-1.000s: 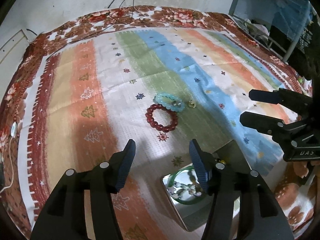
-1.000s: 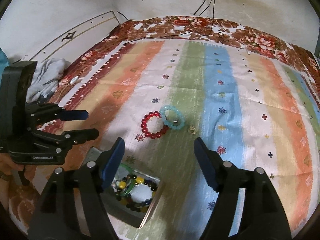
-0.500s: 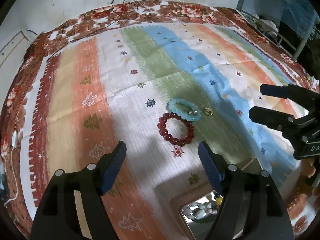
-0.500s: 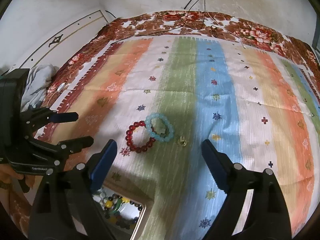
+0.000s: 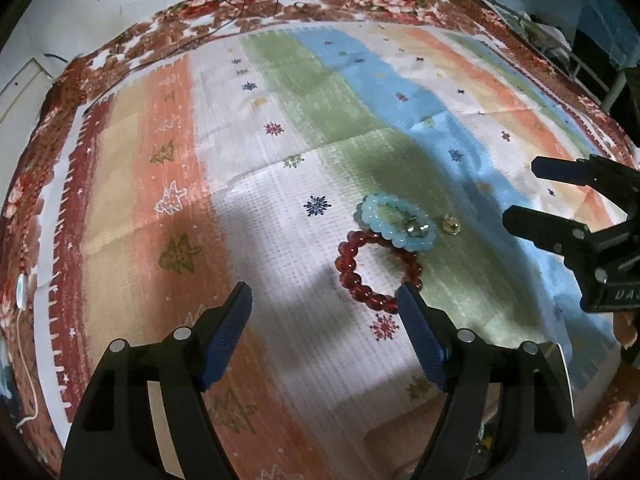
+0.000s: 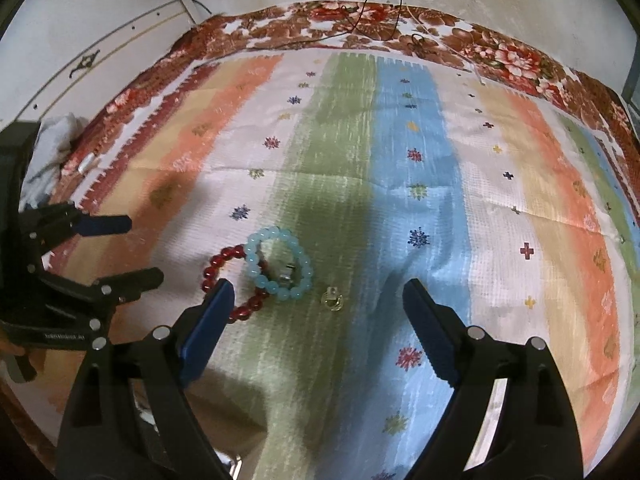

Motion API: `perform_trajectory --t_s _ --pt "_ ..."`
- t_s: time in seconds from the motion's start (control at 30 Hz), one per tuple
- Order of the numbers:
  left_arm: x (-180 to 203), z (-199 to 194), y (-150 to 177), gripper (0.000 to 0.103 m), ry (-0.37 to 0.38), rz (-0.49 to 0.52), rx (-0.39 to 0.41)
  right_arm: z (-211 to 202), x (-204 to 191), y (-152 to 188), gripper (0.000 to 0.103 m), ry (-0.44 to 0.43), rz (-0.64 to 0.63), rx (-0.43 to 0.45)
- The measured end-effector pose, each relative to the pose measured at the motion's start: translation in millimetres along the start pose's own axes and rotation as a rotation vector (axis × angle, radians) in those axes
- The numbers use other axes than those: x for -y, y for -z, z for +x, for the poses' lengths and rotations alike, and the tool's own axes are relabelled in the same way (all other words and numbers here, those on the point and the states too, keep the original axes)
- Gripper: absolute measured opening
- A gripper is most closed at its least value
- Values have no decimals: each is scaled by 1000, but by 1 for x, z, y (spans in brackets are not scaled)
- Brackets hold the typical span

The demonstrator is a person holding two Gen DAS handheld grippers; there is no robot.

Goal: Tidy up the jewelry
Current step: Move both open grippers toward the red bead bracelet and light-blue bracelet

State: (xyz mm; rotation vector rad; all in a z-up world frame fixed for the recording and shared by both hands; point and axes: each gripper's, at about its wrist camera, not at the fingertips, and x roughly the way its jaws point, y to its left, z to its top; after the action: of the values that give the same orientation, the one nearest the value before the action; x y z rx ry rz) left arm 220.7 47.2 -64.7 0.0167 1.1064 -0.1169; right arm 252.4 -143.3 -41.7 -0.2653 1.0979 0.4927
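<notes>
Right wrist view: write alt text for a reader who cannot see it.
A red bead bracelet and a pale blue bead bracelet lie overlapping on a striped cloth, a small gold ring beside them. The open right hand-held gripper hovers just before them, the left hand-held gripper alongside.

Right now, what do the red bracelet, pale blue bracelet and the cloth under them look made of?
Dark red bead bracelet: glossy translucent beads, likely glass or resin. Pale blue bead bracelet: milky, smooth, jade-like stone or glass. Striped cloth: matte woven fabric, waffle texture visible.
</notes>
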Motion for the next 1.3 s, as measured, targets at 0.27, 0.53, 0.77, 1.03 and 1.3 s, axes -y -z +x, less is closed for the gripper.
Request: perform_trajectory --t_s 0.27,0.53,0.77,1.03,1.3 --pt "6 23 -8 75 0 39 -44 23 6 -1 82 17 -7 -42" --pt "13 42 -11 74 -2 75 -83 42 6 1 76 23 -28 -77" --pt "16 52 -10 73 3 94 -104 55 -6 -3 56 -13 -67 -94" --pt "15 68 -10 62 -8 107 -142 68 -15 -4 43 -56 -104 -112" --pt "15 71 -11 58 -10 114 -143 73 -27 -3 42 -96 -147 -122"
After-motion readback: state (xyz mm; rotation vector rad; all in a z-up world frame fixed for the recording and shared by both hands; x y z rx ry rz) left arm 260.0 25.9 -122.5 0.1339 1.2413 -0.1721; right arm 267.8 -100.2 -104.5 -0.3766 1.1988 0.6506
